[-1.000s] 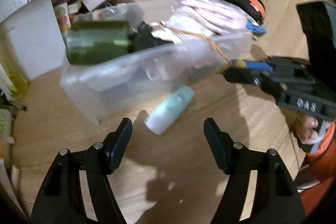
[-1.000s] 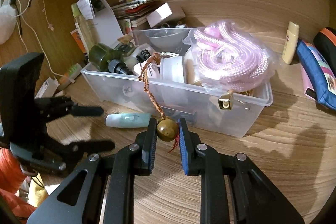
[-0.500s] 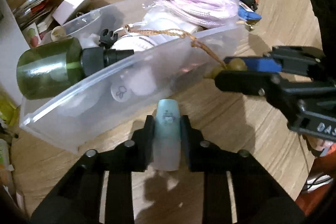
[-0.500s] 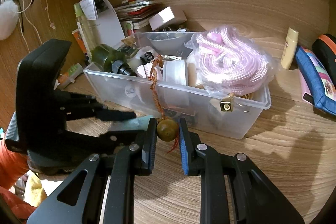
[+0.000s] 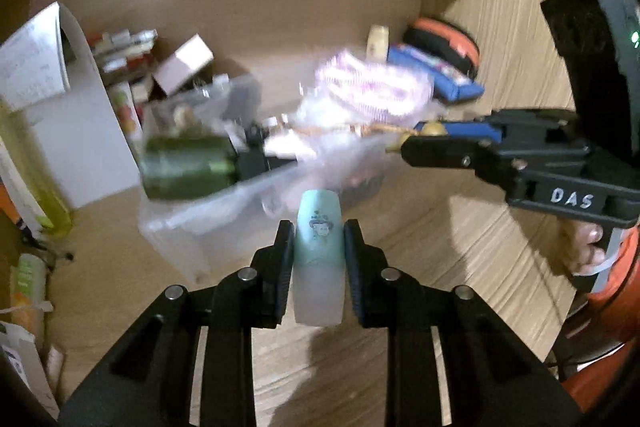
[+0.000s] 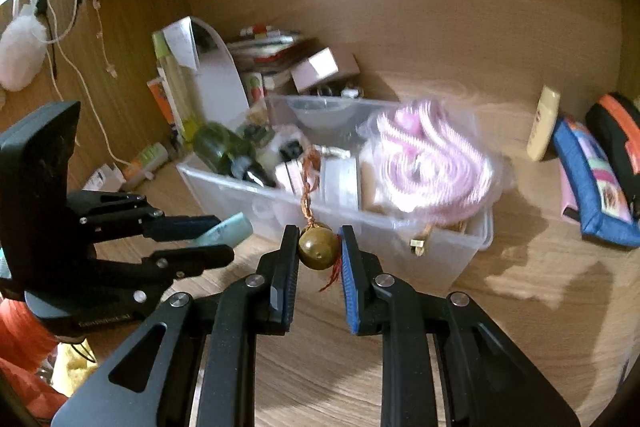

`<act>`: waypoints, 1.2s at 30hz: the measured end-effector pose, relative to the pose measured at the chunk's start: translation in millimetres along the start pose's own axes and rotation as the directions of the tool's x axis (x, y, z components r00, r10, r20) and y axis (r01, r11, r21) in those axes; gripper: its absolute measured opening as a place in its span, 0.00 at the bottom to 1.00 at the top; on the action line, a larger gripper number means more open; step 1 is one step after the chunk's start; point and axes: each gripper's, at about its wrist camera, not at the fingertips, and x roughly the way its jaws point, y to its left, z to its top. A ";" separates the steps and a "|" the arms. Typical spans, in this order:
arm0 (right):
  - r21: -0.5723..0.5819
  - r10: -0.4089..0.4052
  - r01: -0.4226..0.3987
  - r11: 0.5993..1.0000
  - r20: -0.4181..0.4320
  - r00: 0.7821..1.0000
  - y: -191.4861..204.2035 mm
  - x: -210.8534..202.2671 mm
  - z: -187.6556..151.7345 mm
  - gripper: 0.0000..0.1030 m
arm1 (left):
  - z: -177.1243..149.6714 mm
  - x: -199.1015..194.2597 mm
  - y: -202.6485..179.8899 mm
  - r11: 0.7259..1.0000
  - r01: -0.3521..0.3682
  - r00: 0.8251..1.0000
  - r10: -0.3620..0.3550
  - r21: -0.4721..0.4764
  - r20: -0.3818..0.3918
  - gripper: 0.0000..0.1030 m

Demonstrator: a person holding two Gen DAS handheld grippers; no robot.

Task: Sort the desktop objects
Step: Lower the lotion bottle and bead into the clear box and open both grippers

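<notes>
My left gripper (image 5: 319, 247) is shut on a small mint-green bottle (image 5: 319, 251) with a frosted cap, held off the wooden desk in front of a clear plastic bin (image 5: 224, 223). In the right wrist view the same bottle (image 6: 230, 229) sticks out of the left gripper (image 6: 218, 239). My right gripper (image 6: 319, 247) is shut on a brass-coloured ball (image 6: 318, 247) that hangs on a braided orange cord (image 6: 308, 187) running into the bin (image 6: 400, 239). From the left wrist view the right gripper (image 5: 404, 139) pinches the ball (image 5: 430, 129) beside the bin's right end.
The bin holds a dark green bottle (image 6: 224, 151), a bagged pink rope (image 6: 436, 163) and several small items. Pencil cases (image 6: 596, 171) and a cream tube (image 6: 544, 123) lie at the right. Papers and boxes (image 6: 280, 59) are stacked behind. A person's hand (image 5: 584, 247) grips the right tool.
The left gripper closed on the mint-green bottle lying in front of the bin and lifted it off the desk. The right gripper kept hold of the ball and rose slightly.
</notes>
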 end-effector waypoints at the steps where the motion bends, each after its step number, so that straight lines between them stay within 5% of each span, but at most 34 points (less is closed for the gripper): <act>1: -0.009 -0.012 0.012 1.000 0.011 1.000 1.0 -3.2 4.4 0.17 | 5.0 -1.9 0.9 1.000 0.000 1.000 0.000 -0.003 0.013 0.24; 15: -0.040 -0.089 0.091 0.995 0.048 0.995 -0.7 18.7 56.3 0.17 | 69.3 -4.9 33.5 0.999 -0.023 0.989 0.029 -0.041 0.145 0.24; 30: -0.030 -0.095 0.093 0.995 -0.038 0.995 7.0 90.6 79.2 0.17 | 95.8 67.4 77.2 0.983 -0.114 0.991 0.124 -0.146 0.057 0.24; 36: -0.062 -0.109 0.106 0.992 -0.044 0.993 12.0 97.1 73.8 0.17 | 92.2 70.9 78.7 0.988 -0.084 0.994 0.093 -0.130 0.063 0.24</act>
